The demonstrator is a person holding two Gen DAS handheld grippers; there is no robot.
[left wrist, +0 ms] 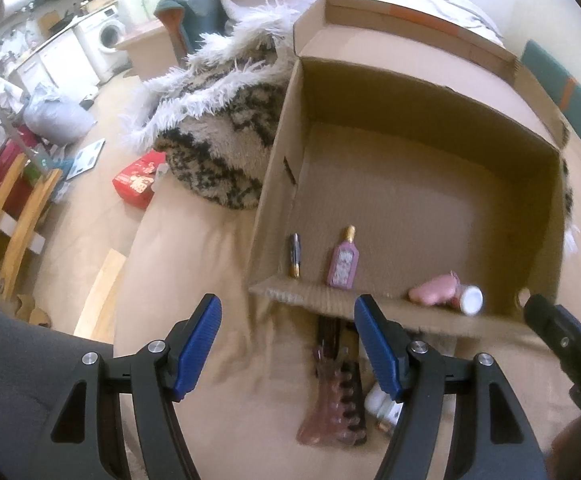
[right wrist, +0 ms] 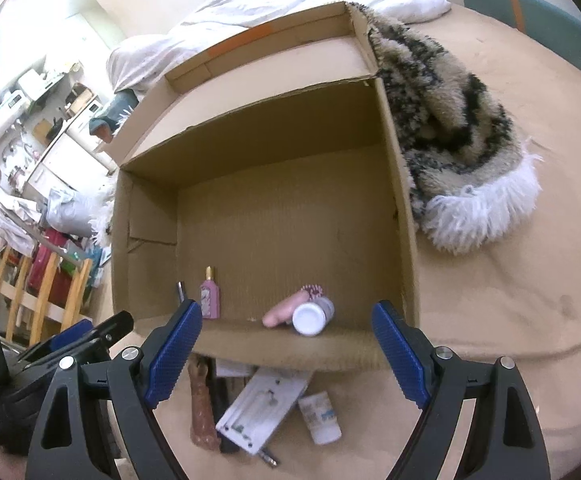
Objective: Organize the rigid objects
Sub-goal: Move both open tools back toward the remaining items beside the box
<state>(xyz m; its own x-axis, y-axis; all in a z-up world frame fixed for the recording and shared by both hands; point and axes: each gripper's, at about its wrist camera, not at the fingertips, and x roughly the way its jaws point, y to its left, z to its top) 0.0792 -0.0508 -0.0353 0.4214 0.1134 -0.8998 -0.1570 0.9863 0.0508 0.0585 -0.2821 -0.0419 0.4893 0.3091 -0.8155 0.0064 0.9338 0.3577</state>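
**Half the clutter boxed, the rest waiting under the tongs**

The cardboard box (right wrist: 258, 216) sits open on the bed just ahead of both tongs, its near wall almost level with their tips. Along that wall lie a pink perfume bottle (right wrist: 211, 297), a slim dark tube (left wrist: 295, 255) to its left, and a pink brush (right wrist: 286, 309) touching a white-capped bottle (right wrist: 312, 317) further right.

Nearer than the box, below and between the fingers, the unsorted things lie on the tan bedcover (right wrist: 510, 320): a pinkish hair claw (left wrist: 330, 412), a flat white packet (right wrist: 258, 412) and a small white jar (right wrist: 320, 420), all close together, the packet's far end tucked under the box edge.

The left tongs (left wrist: 288, 346) hang open and empty above the hair claw; the right tongs (right wrist: 286, 354) stand wider, also empty, above the packet and jar.

Likely trouble: the pieces crowd each other, so closing on one could nudge or drag a neighbour. The soft bedcover gives under pressure, which may let the flat packet slip the pads. The two tongs work close together and could collide
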